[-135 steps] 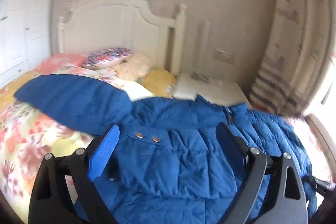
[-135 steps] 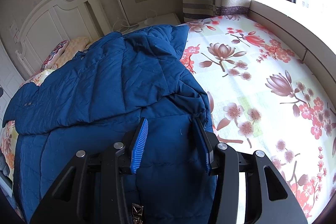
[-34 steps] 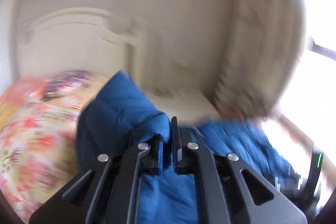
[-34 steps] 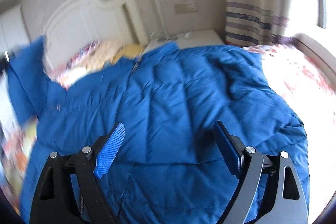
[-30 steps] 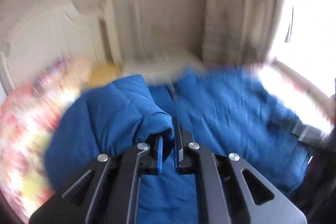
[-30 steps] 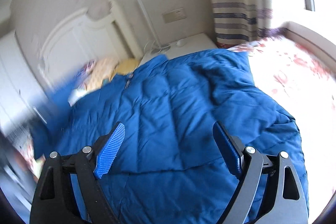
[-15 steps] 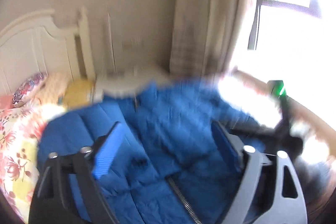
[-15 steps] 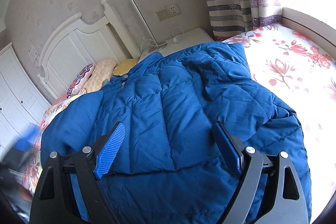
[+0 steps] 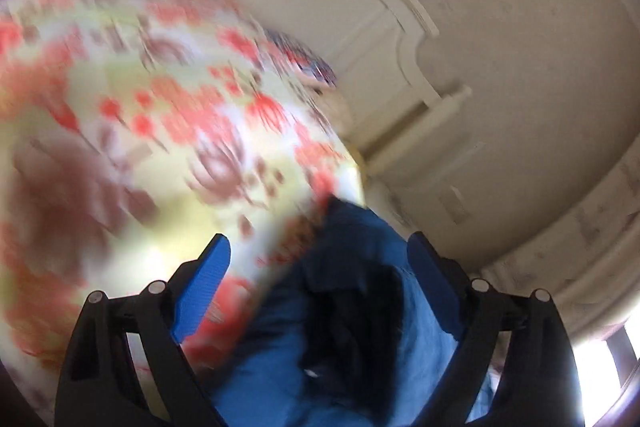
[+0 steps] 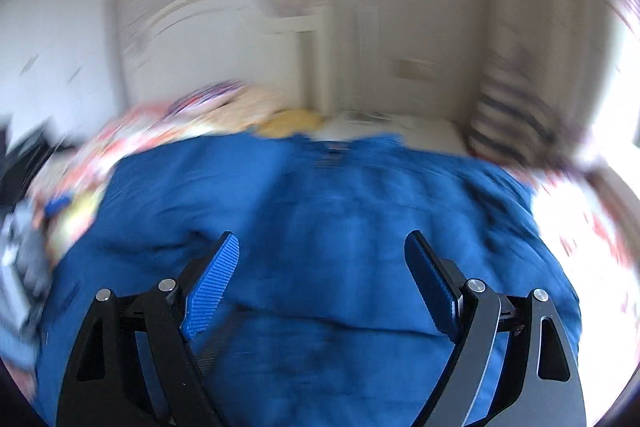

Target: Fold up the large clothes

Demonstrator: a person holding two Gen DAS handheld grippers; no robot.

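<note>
Swinging away across the bed, the left gripper (image 9: 316,287) is showing a rolled, blurred left-wrist view: floral bedsheet (image 9: 132,131) filling the left, white headboard (image 9: 352,27) tilted at the far right, and one edge of the blue padded jacket (image 9: 360,307) lying near, under and just past the blue pads. The jaws are wide apart and easing slightly inward, clamping nothing. A second ago they were pinched together on a fold of jacket; that fold is now let go.

In the right-wrist view the right gripper (image 10: 320,279) is hovering over the middle of the jacket (image 10: 320,219), jaws spread and empty. The jacket is lying broad across the bed, collar toward the far side by the yellow pillow (image 10: 292,117), striped curtain (image 10: 508,115) at far right. Compared with earlier, the left sleeve is now lying folded over the body.

Judging by this, a sleeve fold is finishing; the next move likely calls for finding a fresh edge, perhaps the near hem, and gripping it squarely.
</note>
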